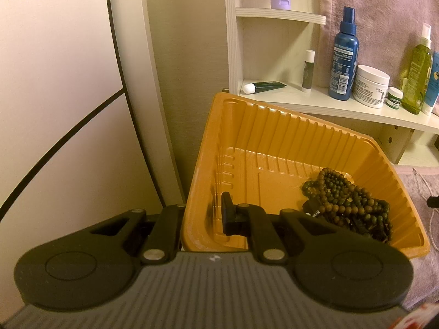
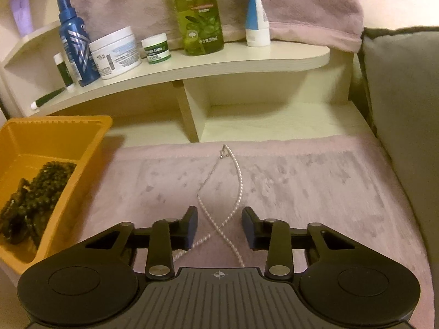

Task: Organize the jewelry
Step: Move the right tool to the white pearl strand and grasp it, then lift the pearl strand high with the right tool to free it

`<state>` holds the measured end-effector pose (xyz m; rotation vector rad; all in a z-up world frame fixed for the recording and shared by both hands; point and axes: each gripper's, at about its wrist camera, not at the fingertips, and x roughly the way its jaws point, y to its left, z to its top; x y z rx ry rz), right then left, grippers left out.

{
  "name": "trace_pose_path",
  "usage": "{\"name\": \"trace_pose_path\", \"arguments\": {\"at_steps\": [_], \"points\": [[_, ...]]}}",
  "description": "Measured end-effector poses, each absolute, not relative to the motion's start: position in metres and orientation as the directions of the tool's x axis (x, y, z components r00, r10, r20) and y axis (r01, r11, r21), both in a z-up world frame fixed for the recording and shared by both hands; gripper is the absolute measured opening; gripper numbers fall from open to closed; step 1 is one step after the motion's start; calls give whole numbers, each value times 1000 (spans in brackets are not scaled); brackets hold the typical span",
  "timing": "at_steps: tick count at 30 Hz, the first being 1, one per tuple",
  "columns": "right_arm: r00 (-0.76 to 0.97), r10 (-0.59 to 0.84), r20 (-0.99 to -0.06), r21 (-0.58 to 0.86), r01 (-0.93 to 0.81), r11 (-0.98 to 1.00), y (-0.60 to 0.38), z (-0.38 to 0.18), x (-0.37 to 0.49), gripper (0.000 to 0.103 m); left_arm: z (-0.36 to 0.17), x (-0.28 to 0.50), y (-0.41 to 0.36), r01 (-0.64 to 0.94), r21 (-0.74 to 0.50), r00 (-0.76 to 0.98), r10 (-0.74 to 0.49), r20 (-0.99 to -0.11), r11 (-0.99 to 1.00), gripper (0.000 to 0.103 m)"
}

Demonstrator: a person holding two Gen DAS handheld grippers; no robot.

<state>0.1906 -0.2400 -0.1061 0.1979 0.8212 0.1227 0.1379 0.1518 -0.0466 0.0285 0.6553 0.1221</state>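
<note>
Underneath, pink blanket [image 2: 301, 181] before shelf [image 2: 219, 67].

Dim, warm yellowish light; soft shadows under the shelf [image 2: 192, 68]; fisheye bends the edges, corners dark and slightly blurred.

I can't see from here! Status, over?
Left gripper shut on orange plastic tray. Right gripper open around white pearl necklace. Nothing blocking.

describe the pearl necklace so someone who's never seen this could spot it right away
Start at the pink cloth spread in front of the white shelf unit. The pearl necklace lies on it, right of the orange tray. Unlike the dark green beads piled inside the tray, it is a thin pale strand crossing over itself.
</note>
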Motion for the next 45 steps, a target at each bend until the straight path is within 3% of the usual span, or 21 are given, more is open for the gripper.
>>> {"name": "trace_pose_path", "arguments": {"at_steps": [6,15,20,45], "points": [[681,179,-710,160,-91,983,-226,-107,186,24,-47,138,152,-104,65,786,122,-606,992,10],[681,153,-717,145,-70,987,-220,-107,188,20,-47,137,151,-104,67,786,123,-605,992,10],[682,115,-723,92,-69,993,-215,-108,194,3,-47,137,151,-103,68,786,123,-605,992,10],[785,242,-571,259,-108,960,-241,-18,160,2,-45,135,151,-94,67,791,115,-601,993,10]]}}
